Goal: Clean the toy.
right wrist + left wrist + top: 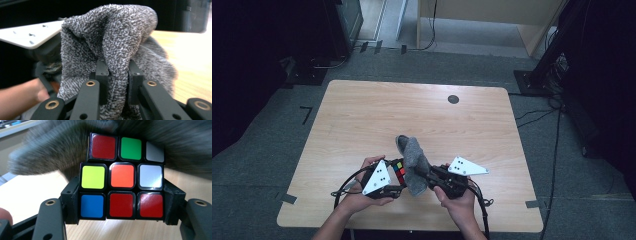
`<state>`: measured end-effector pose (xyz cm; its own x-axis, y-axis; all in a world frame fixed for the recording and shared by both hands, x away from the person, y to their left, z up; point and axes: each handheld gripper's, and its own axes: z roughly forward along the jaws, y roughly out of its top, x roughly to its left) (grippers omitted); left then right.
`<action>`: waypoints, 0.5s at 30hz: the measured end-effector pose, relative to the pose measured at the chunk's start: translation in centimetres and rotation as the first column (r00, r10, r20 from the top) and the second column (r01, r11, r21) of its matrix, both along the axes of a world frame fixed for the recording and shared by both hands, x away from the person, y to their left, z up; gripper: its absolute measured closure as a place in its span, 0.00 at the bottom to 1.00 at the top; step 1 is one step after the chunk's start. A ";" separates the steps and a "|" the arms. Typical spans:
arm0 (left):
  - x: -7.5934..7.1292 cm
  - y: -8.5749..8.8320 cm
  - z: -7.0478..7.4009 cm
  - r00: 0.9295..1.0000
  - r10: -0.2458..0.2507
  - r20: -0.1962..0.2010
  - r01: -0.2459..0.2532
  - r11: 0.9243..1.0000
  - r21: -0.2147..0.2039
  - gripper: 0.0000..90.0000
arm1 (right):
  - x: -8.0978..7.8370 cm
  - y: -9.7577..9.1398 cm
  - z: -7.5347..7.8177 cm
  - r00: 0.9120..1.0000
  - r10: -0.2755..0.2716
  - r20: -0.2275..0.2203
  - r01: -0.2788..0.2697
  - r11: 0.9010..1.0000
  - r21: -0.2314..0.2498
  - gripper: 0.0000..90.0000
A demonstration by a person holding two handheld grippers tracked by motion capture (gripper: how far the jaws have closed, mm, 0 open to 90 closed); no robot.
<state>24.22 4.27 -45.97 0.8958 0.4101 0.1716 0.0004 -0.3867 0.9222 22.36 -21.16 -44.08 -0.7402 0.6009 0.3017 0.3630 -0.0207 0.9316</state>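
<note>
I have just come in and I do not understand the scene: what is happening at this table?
A person is cleaning a puzzle cube with a grey cloth. The left gripper clamps the cube by its sides above the wooden table. The right gripper is shut on a fold of the cloth, which lies against the cube.

Lighting's pretty uneven: the wooden table point(362, 115) is evenly lit from overhead, but everything around it drops into near-black. Left gripper view has soft glare on the cube point(122, 177) stickers, and the grey cloth point(62, 150) behind the cube is smeared blurry. Right gripper view stays sharp on the cloth.
</note>
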 end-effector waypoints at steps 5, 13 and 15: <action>0.1 -0.2 0.0 1.000 0.016 0.005 -0.016 1.000 0.014 0.37 | 0.1 -0.5 -0.2 1.000 -0.012 -0.019 0.012 1.000 0.018 0.86; 0.1 0.2 0.2 1.000 0.003 -0.002 -0.003 1.000 -0.019 0.37 | 0.3 -0.6 -0.3 0.999 -0.037 -0.025 0.037 0.999 -0.006 0.86; 0.2 0.1 0.1 1.000 0.013 0.000 -0.013 1.000 -0.007 0.37 | 0.3 -0.7 -0.5 0.998 -0.042 -0.035 0.042 0.999 -0.006 0.86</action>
